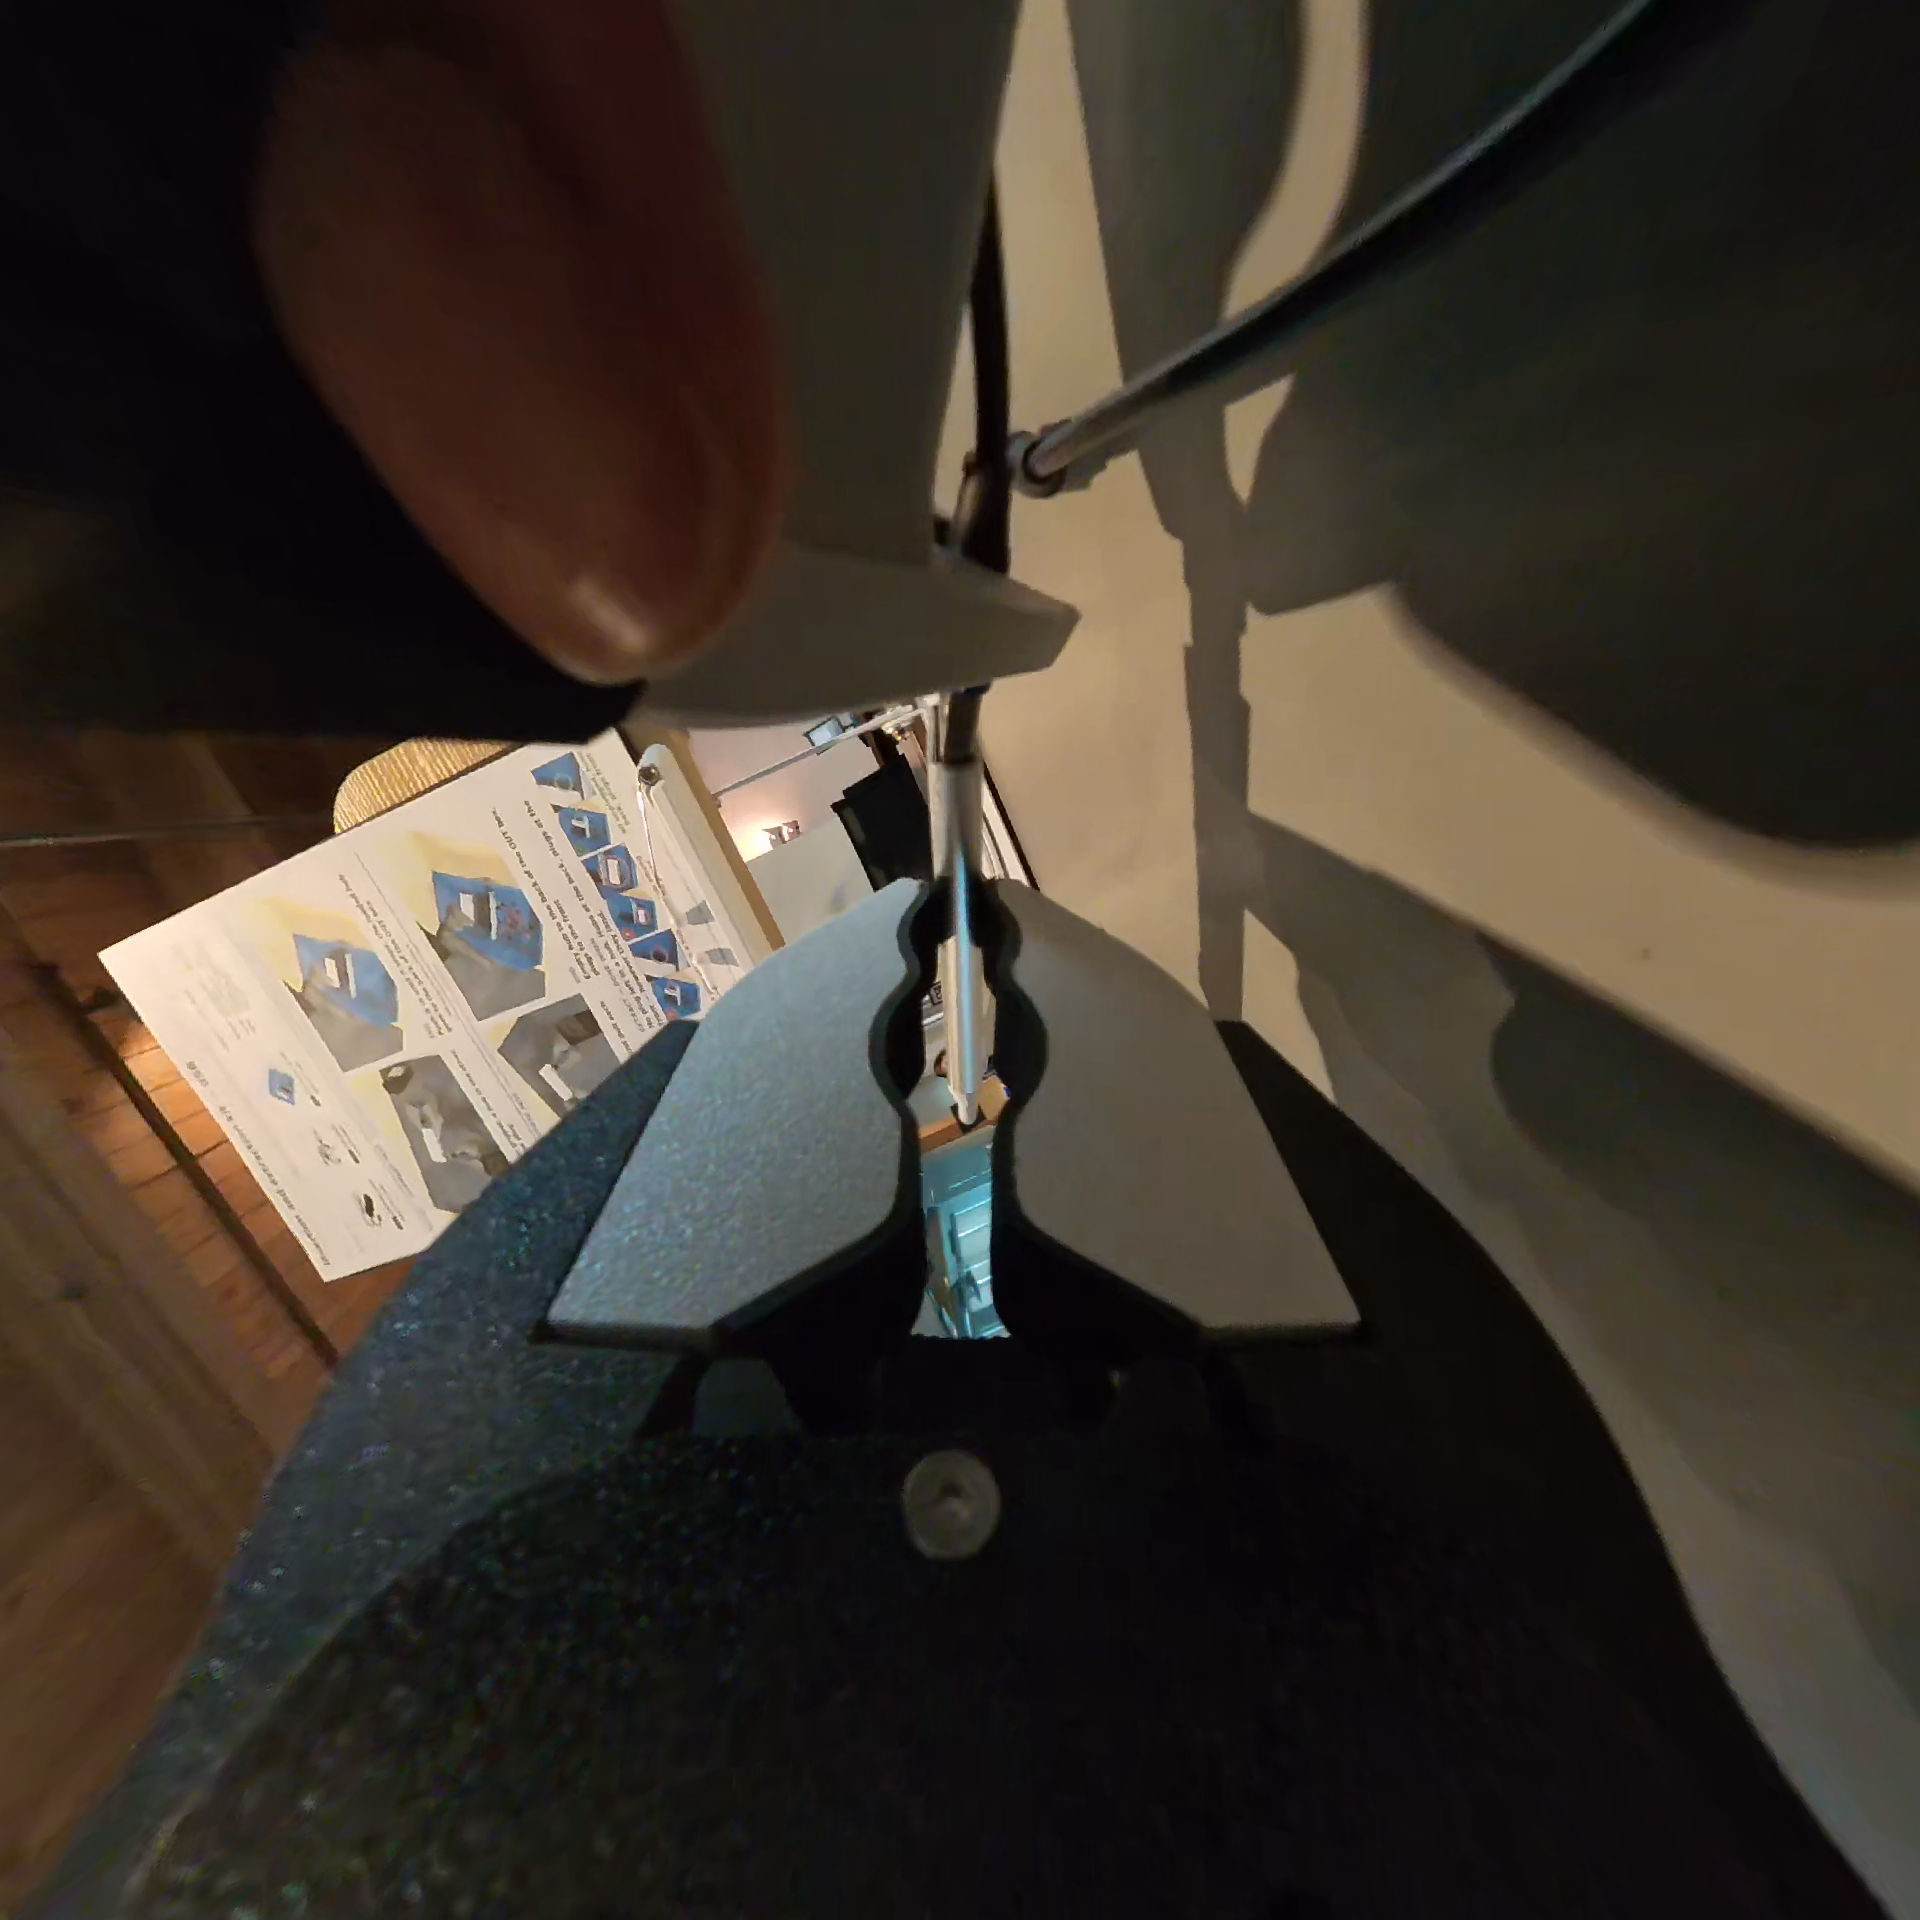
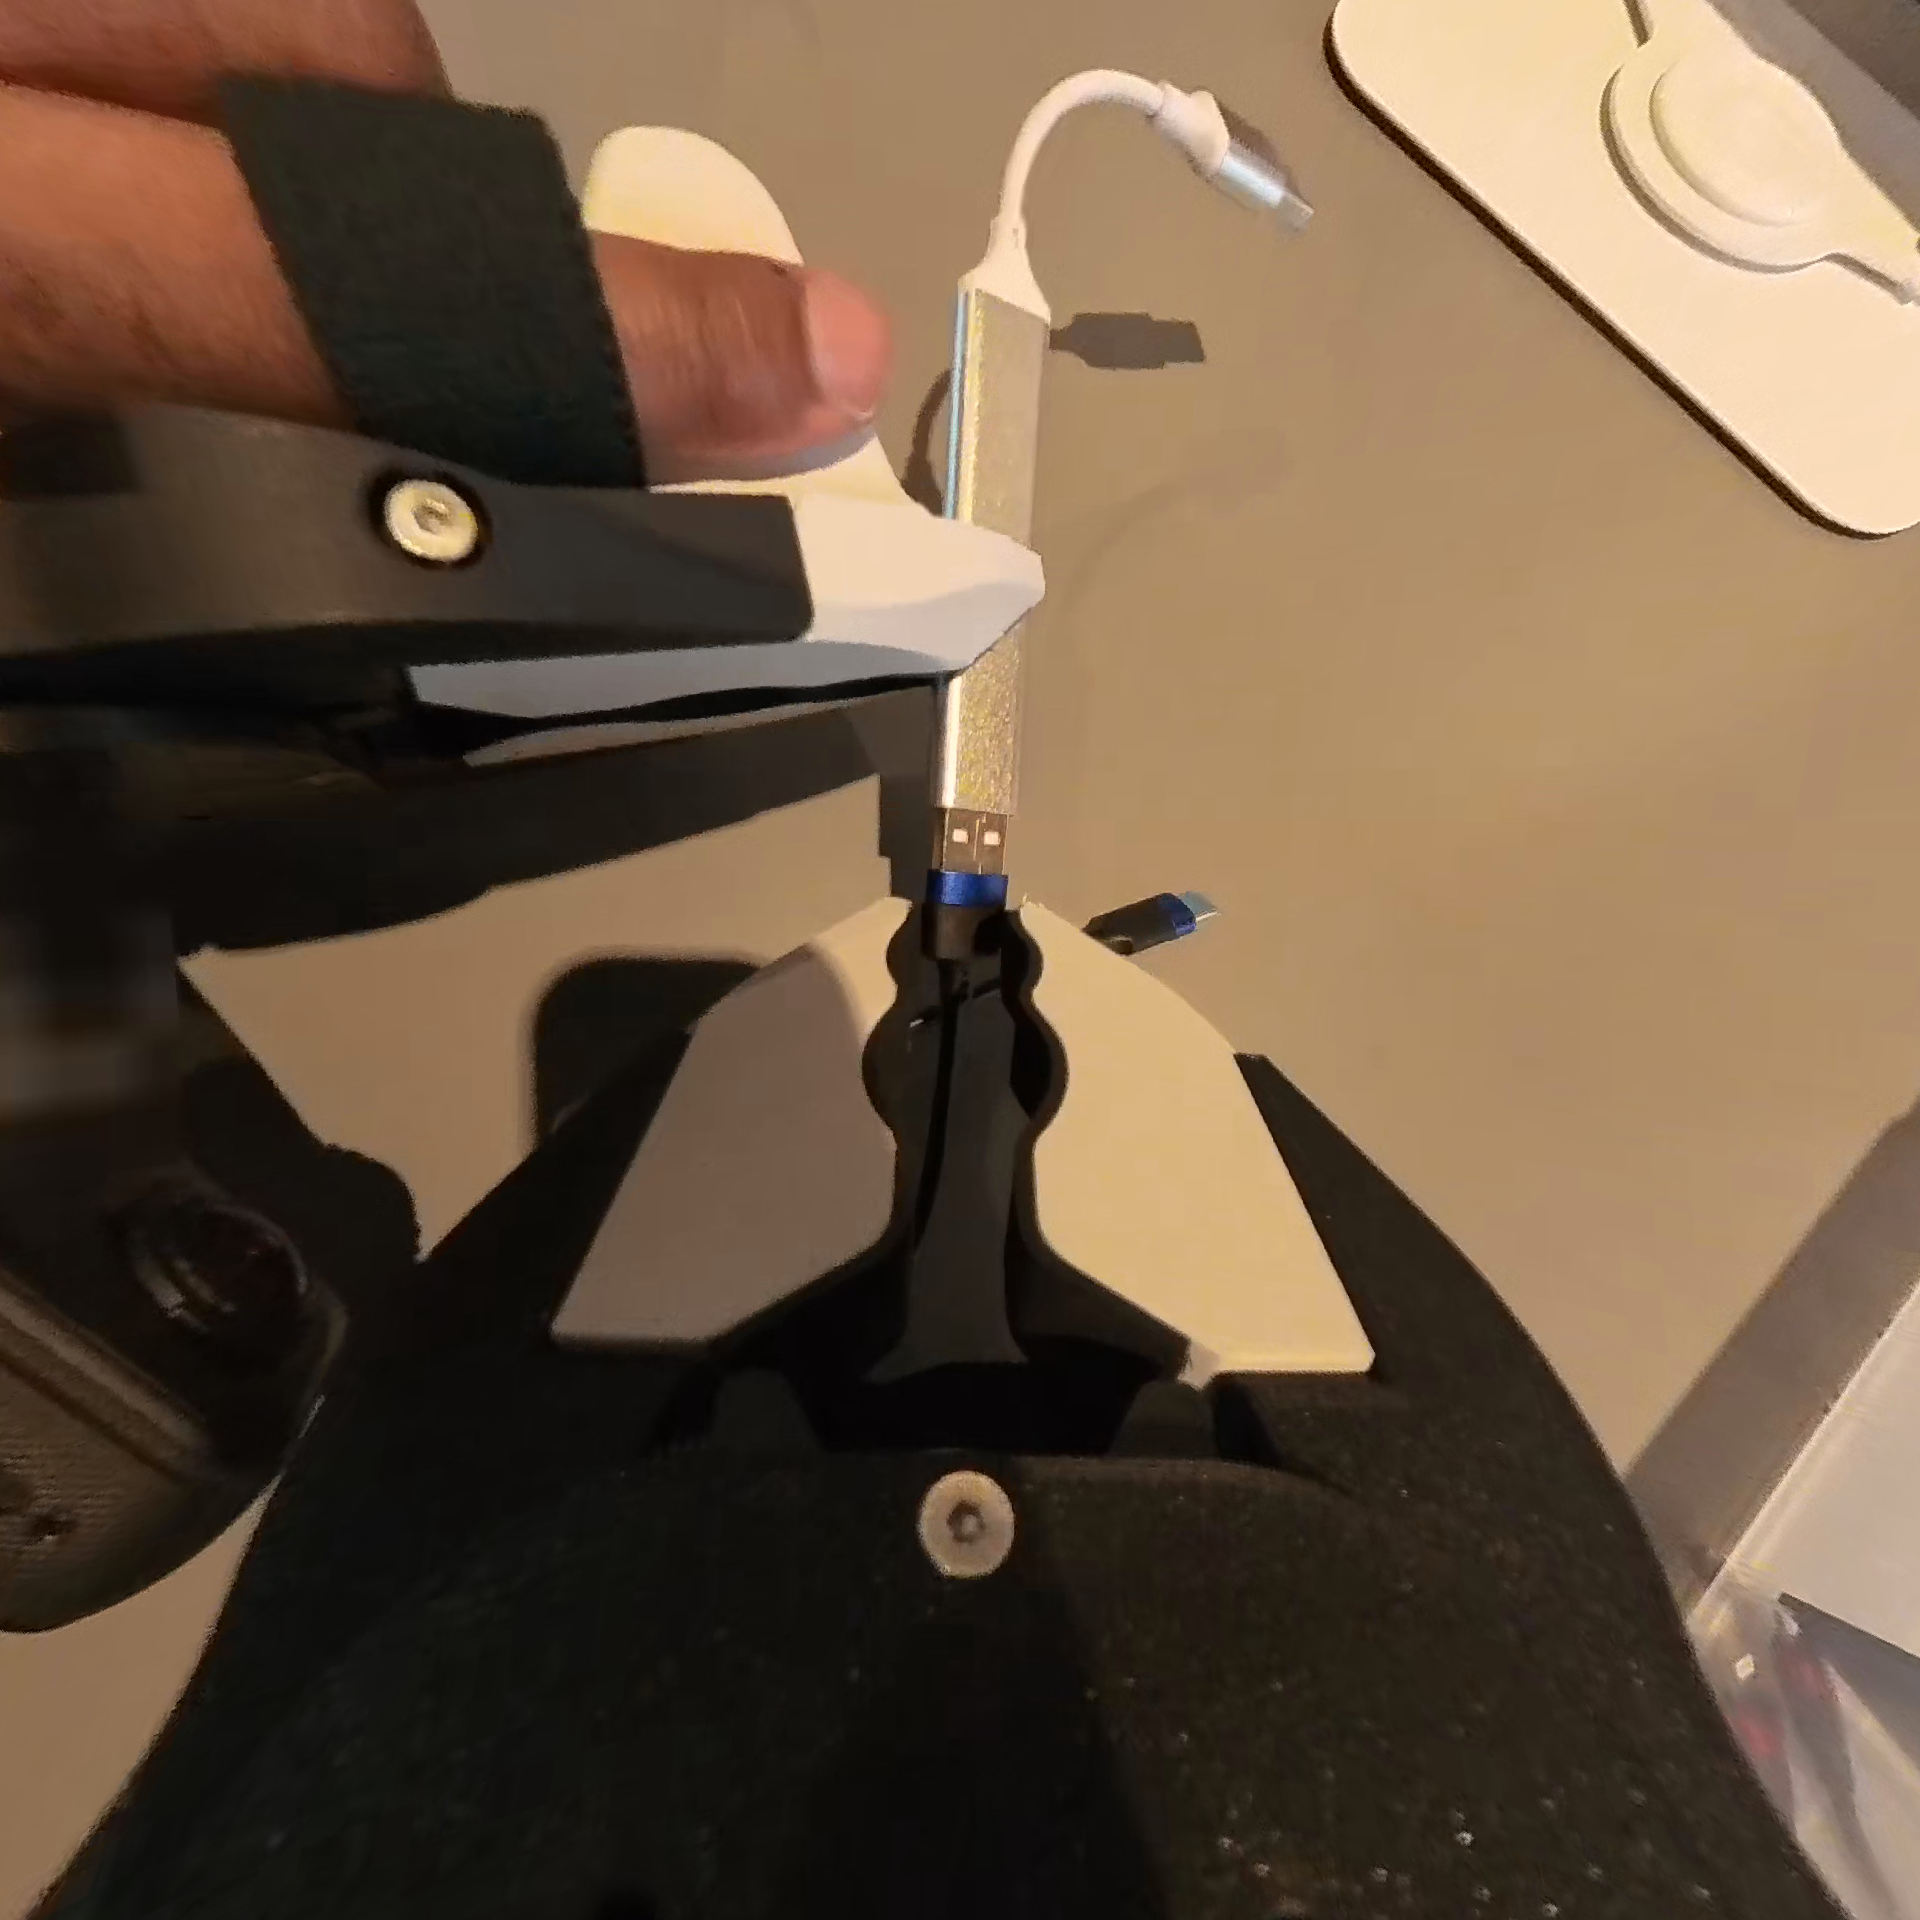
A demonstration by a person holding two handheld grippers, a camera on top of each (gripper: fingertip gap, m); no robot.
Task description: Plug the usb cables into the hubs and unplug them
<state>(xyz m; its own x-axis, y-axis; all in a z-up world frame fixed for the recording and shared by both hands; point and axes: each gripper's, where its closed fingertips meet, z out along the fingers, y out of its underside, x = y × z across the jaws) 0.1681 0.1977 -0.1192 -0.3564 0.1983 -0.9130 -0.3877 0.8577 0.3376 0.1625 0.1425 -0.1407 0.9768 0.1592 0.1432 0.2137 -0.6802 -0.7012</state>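
My left gripper (image 1: 961, 935) is shut on a slim silver USB hub (image 1: 964, 977), seen edge-on between its pads. In the right wrist view the left gripper (image 2: 987, 623) comes in from the left and clamps the hub (image 2: 992, 416) at mid-length, held above the table. My right gripper (image 2: 961, 935) is shut on a black USB cable's plug with a blue collar (image 2: 966, 896). The plug's metal end (image 2: 971, 840) meets the hub's near end, and most of the metal shows. The hub's white pigtail (image 2: 1049, 125) curls away at the far end.
The cable's other blue-collared connector (image 2: 1153, 920) lies on the beige table (image 2: 1455, 831). A white pad with a round puck (image 2: 1662, 208) lies at the far right and a clear plastic packet (image 2: 1818, 1558) at the near right. A printed instruction sheet (image 1: 416, 987) shows in the left wrist view. The left gripper's tips are roughly 6 centimetres from the right gripper's.
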